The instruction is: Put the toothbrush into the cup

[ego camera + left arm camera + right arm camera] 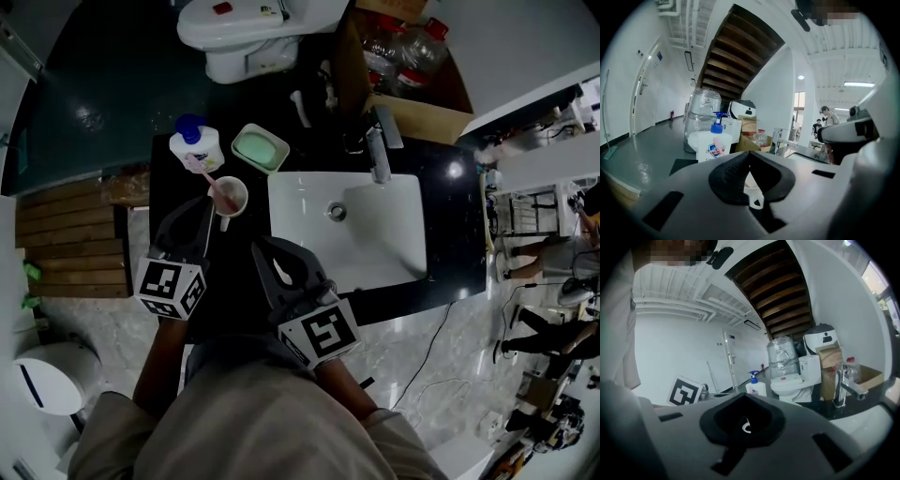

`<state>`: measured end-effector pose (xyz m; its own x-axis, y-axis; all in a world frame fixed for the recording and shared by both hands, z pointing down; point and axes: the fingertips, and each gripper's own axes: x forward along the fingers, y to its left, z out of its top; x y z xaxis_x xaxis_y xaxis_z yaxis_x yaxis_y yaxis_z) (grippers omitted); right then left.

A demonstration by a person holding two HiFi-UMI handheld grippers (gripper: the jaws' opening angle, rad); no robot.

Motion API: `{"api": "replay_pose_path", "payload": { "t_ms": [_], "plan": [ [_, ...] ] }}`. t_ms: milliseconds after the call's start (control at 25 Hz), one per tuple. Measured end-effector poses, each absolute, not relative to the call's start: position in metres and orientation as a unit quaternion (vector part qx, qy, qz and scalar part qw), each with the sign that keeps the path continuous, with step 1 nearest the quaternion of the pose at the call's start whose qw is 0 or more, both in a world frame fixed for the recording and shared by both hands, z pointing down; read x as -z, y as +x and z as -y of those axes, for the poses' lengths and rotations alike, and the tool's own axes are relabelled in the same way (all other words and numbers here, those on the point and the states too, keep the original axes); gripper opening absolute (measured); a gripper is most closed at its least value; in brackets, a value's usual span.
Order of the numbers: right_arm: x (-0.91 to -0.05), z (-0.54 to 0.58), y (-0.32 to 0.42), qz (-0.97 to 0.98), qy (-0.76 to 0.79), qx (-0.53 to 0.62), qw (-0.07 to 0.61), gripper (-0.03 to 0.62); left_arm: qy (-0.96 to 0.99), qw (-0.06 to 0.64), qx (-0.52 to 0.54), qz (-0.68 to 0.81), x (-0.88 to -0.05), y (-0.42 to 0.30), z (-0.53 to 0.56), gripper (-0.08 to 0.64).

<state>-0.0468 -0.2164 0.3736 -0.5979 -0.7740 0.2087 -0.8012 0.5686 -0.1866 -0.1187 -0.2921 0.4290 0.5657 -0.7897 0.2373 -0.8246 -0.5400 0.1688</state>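
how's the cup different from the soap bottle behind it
The cup is open-topped and holds a pink toothbrush; the soap bottle is closed by a blue pump. The cup is plain with a handle; the soap bottle bears a printed label. Both are white and stand upright on the dark counter, left of the sink.

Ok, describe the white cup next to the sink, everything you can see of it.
The cup is a small white mug, ceramic-looking, with one loop handle turned toward the person. It stands upright on the dark counter, just left of the sink, near the soap bottle. A pink toothbrush leans inside it, one end sticking out toward the bottle.
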Motion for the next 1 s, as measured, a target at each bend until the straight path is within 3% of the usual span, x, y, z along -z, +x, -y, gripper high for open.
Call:
{"api": "replay_pose_path", "payload": {
  "t_ms": [1000],
  "plan": [
    [-0.355,0.204,-0.044,0.879,0.466,-0.096,0.037,0.005,0.890,0.131,-0.001,0.437,-0.381,-0.118,0.255,0.009]
  ]
}}
